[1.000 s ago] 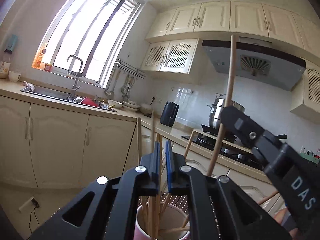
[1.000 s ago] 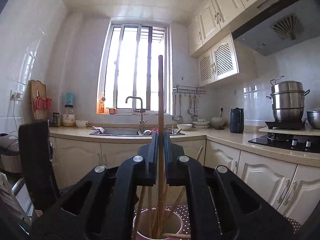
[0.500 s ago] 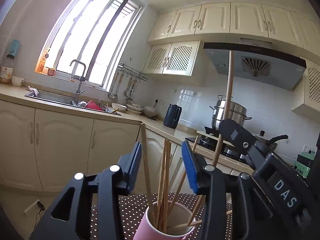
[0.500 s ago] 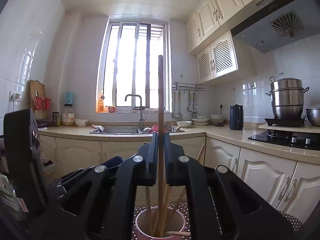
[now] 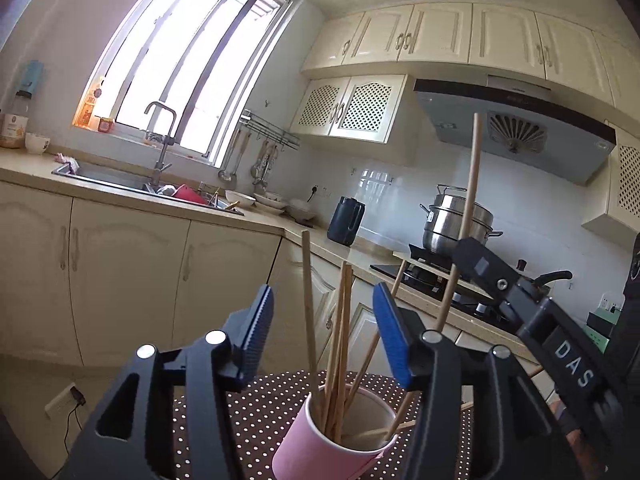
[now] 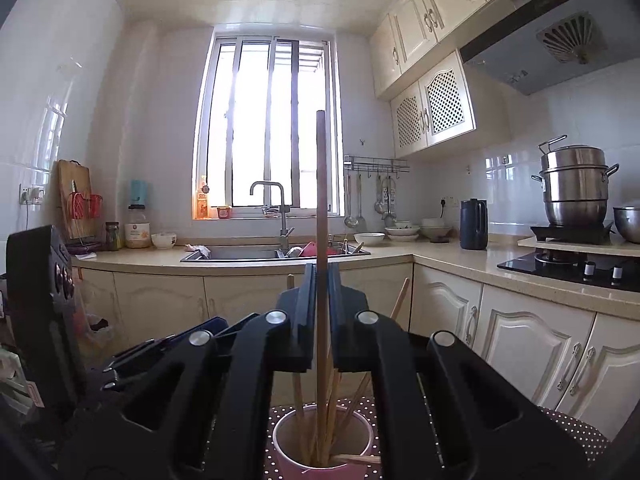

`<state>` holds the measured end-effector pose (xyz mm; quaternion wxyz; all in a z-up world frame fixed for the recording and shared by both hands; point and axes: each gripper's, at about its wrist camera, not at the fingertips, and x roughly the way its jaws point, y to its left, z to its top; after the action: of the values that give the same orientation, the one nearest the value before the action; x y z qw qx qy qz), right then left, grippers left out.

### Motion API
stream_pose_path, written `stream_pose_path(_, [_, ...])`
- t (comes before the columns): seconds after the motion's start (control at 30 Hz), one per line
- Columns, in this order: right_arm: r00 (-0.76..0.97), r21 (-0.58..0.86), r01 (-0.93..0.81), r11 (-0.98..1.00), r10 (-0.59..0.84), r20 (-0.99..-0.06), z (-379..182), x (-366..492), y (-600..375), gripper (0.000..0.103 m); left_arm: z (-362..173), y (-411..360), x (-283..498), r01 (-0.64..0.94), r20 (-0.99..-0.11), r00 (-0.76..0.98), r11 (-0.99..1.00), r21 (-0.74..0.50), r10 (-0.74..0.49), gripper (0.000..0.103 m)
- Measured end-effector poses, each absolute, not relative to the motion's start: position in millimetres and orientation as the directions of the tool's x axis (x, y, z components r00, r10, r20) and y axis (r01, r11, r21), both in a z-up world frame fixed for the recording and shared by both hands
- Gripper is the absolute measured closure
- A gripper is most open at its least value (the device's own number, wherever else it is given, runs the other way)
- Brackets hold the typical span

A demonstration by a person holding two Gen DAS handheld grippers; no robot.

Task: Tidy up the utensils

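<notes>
A pink cup [image 5: 320, 448] stands on a dark polka-dot cloth [image 5: 256, 400] and holds several wooden chopsticks [image 5: 340, 340]. My left gripper [image 5: 325, 334] is just above and before the cup, its jaws opening; the chopsticks rise between its blue pads [image 5: 390, 340] without being pressed. My right gripper [image 6: 321, 280] is shut on one long upright chopstick [image 6: 321, 192], whose lower end reaches into the cup [image 6: 288, 460]. In the left wrist view the right gripper [image 5: 500, 280] comes in from the right with that chopstick [image 5: 471, 184].
Behind the cloth run cream cabinets [image 6: 520, 352] under an L-shaped counter [image 6: 452, 264] with a sink [image 6: 256, 254], a dark kettle [image 6: 473, 224], bowls and a steel steamer pot [image 6: 576, 184] on the hob. A window [image 6: 272, 128] is at the back.
The left gripper's jaws have spread apart from around the chopsticks, which now stand loose in the cup, and more of the cup shows. The right gripper keeps its grip and place.
</notes>
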<state>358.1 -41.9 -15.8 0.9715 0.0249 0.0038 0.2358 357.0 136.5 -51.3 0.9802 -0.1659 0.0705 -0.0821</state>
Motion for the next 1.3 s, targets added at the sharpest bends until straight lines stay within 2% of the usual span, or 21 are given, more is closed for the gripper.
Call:
stream_pose_path(0.27, [0.891, 0.052, -0.453, 0.89, 0.454, 0.007, -16, 358, -41, 0.097, -59, 157, 365, 0.116, -0.149, 0.97, 0.9, -0.42, -0.194, 0.051])
stream_pose_path(0.4, [0.899, 0.052, -0.439, 0.897, 0.438, 0.021, -15, 360, -41, 0.096, -57, 158, 364, 0.107, -0.146, 0.973, 0.91, -0.402, -0.179, 0.05])
stream_pose_path(0.73, [0.912, 0.063, -0.411, 0.91, 0.41, 0.029, -16, 360, -42, 0.096, -60, 166, 366, 0.077, -0.215, 0.961, 0.92, -0.384, -0.171, 0.048])
stream_pose_path(0.83, [0.913, 0.049, -0.408, 0.912, 0.408, 0.021, -15, 356, -42, 0.096, -62, 164, 368, 0.082, -0.295, 0.938, 0.944, -0.32, -0.181, 0.048])
stream_pose_path(0.93, [0.912, 0.03, -0.41, 0.912, 0.41, 0.009, -11, 350, -41, 0.095, -77, 161, 376, 0.084, -0.452, 0.873, 0.968, -0.236, -0.185, 0.048])
stream_pose_path(0.97, [0.912, 0.023, -0.41, 0.912, 0.41, 0.002, -10, 350, -41, 0.093, -86, 158, 380, 0.09, -0.52, 0.835, 0.976, -0.196, -0.181, 0.048])
stream_pose_path(1.03, [0.913, -0.011, -0.407, 0.913, 0.407, -0.012, -9, 343, -38, 0.086, -101, 154, 382, 0.082, -0.602, 0.786, 0.989, -0.125, -0.141, 0.048])
stream_pose_path(1.07, [0.914, -0.024, -0.406, 0.913, 0.406, -0.013, -8, 340, -37, 0.08, -112, 150, 384, 0.088, -0.662, 0.74, 0.993, -0.081, -0.119, 0.05])
stream_pose_path(1.17, [0.914, -0.084, -0.406, 0.91, 0.405, -0.022, -8, 325, -33, 0.069, -134, 146, 386, 0.096, -0.76, 0.646, 0.995, -0.014, -0.073, 0.069])
stream_pose_path(1.2, [0.913, -0.099, -0.408, 0.908, 0.408, -0.024, -8, 320, -33, 0.059, -140, 144, 386, 0.101, -0.784, 0.618, 0.995, 0.0, -0.062, 0.074])
stream_pose_path(1.27, [0.91, -0.129, -0.413, 0.902, 0.413, -0.029, -9, 311, -33, 0.056, -148, 143, 387, 0.115, -0.825, 0.563, 0.993, 0.013, -0.054, 0.084])
stream_pose_path(1.3, [0.91, -0.146, -0.413, 0.899, 0.412, -0.038, -10, 307, -32, 0.056, -153, 141, 386, 0.12, -0.839, 0.543, 0.992, 0.027, -0.043, 0.084])
